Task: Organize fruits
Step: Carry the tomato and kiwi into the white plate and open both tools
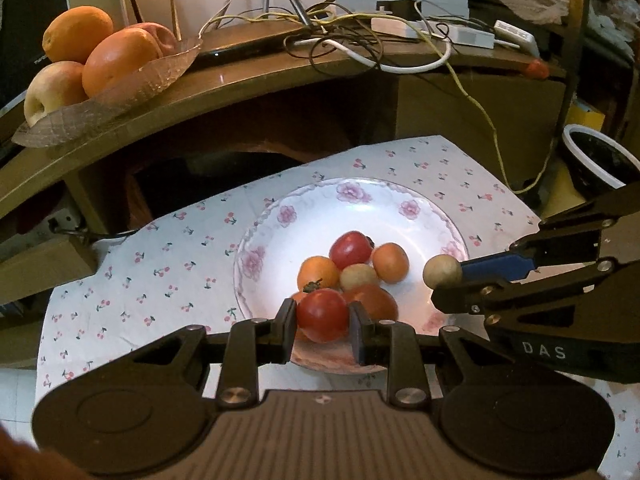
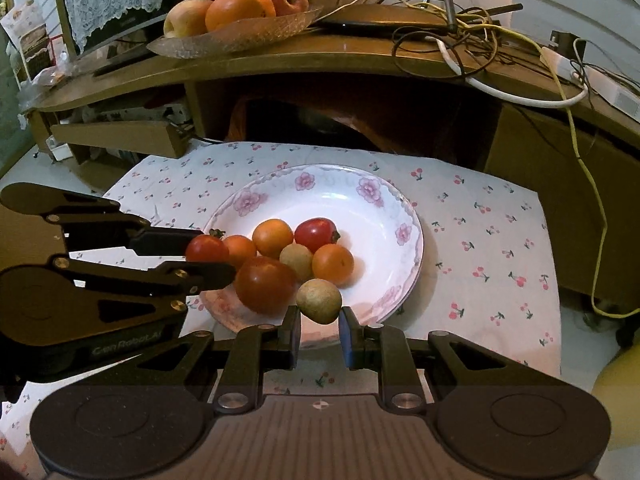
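A white flowered plate (image 1: 360, 204) (image 2: 360, 200) sits on a cherry-print cloth and holds several small fruits: red tomatoes, orange fruits and a tan longan (image 1: 358, 276) (image 2: 296, 259). My left gripper (image 1: 322, 316) is shut on a small red tomato (image 1: 322, 314) (image 2: 206, 249) above the plate's near rim. My right gripper (image 2: 319, 312) is shut on a tan longan (image 2: 319, 300) (image 1: 442, 272) over the plate's edge. Each gripper shows in the other's view.
A glass dish (image 1: 120, 92) (image 2: 240, 36) with oranges and apples stands on the wooden shelf behind. Tangled cables (image 1: 360, 36) and power strips lie on that shelf. A dark bowl (image 1: 600, 156) sits at the right. The shelf edge overhangs the far side of the cloth (image 2: 480, 216).
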`<action>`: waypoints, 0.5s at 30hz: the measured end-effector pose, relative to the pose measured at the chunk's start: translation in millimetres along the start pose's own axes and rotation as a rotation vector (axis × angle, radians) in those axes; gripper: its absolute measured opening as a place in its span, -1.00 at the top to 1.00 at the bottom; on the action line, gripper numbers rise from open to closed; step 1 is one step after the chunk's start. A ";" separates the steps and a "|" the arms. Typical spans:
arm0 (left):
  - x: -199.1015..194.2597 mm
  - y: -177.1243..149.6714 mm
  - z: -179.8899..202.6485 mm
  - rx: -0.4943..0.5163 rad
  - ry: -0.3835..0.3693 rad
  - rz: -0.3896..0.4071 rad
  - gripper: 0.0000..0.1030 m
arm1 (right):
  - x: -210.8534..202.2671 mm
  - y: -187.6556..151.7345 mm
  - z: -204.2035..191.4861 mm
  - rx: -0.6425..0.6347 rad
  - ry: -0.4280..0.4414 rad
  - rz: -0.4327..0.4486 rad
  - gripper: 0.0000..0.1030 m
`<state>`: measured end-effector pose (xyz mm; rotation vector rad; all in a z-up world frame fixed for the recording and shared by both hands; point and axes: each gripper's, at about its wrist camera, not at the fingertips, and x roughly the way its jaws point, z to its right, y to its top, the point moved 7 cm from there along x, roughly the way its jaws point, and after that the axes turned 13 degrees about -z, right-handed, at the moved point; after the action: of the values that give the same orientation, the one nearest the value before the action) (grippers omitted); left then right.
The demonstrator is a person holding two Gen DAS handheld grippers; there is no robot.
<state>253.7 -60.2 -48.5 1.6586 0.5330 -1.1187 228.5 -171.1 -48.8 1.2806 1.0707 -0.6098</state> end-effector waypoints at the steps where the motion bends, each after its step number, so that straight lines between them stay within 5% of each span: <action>1: 1.4 1.2 -1.8 -0.003 0.003 0.000 0.36 | 1.5 1.0 0.9 0.001 -0.002 -0.002 0.60; 15: 23.4 20.0 -15.6 -0.017 0.040 0.005 0.36 | 22.0 12.8 8.4 0.017 -0.008 -0.021 0.60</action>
<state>286.7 -57.6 -58.1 1.6697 0.5623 -1.0772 251.2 -172.0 -63.1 1.2820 1.0756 -0.6402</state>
